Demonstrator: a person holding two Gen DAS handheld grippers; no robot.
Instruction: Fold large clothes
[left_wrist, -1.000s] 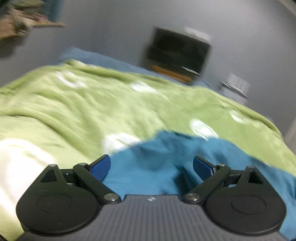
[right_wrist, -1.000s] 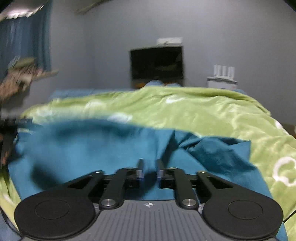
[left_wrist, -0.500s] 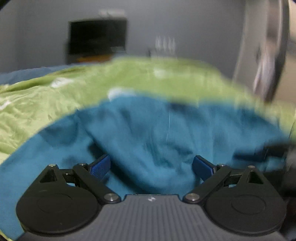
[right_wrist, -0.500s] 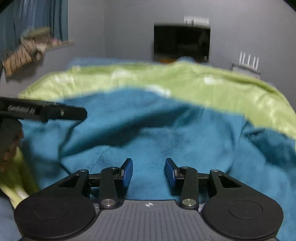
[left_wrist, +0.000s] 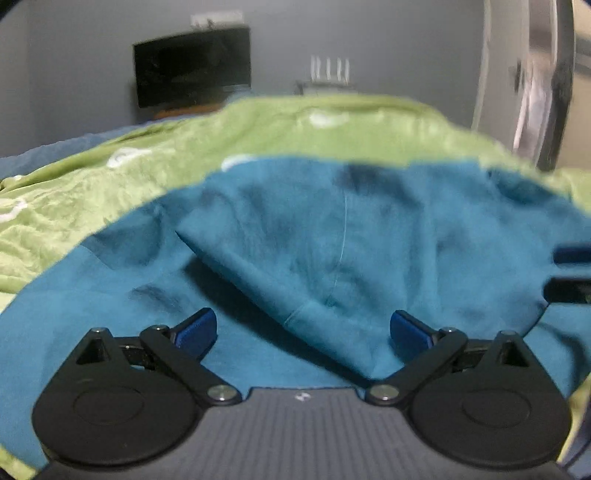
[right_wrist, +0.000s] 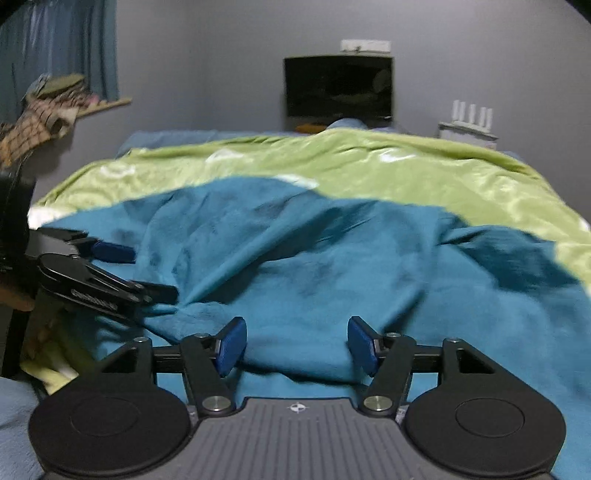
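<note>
A large teal garment (left_wrist: 332, 243) lies rumpled on a green blanket (left_wrist: 92, 192) on the bed; it also shows in the right wrist view (right_wrist: 332, 266). My left gripper (left_wrist: 303, 332) is open just above the cloth, a raised fold between its blue pads. It also shows at the left of the right wrist view (right_wrist: 122, 269). My right gripper (right_wrist: 297, 343) is open and empty over the near edge of the garment. Its fingertips (left_wrist: 569, 254) show at the right edge of the left wrist view.
The green blanket (right_wrist: 369, 166) covers the bed beyond the garment. A dark TV (right_wrist: 338, 92) hangs on the grey wall behind. A white router (right_wrist: 471, 114) stands at the right. Blue curtains (right_wrist: 62, 48) and a cluttered shelf (right_wrist: 55, 103) are at the left.
My right gripper was shut on the garment, then opened wide and let it go. My left gripper swung right over the teal cloth and stayed open. The garment settled onto the blanket.
</note>
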